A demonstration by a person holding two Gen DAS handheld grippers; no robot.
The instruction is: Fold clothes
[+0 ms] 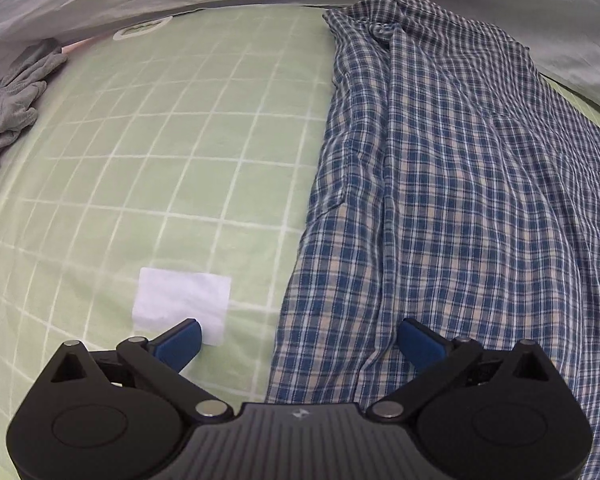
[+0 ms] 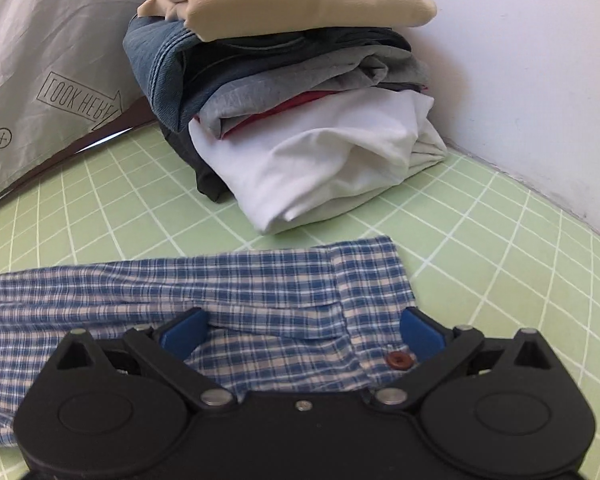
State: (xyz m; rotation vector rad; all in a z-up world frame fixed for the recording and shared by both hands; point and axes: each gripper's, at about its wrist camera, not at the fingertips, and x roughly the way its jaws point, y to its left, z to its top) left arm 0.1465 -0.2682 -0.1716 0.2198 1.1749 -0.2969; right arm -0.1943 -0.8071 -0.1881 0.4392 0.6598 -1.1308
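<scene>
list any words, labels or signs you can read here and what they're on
"LOOK HERE" inside an arrow outline, seen upside down, on the grey crinkled fabric sheet.
A plus sign in a circle, on the same sheet.
A small pale logo mark on the left gripper's black body: too small to read.
The white square patch on the green grid bedsheet: blank.

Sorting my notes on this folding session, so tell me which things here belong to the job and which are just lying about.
Part of the job:
plaid shirt, spread flat
left tongs, open
right tongs, open over the cuff
stack of folded clothes

Lying about:
white square patch
crumpled grey garment
grey printed cover
</scene>
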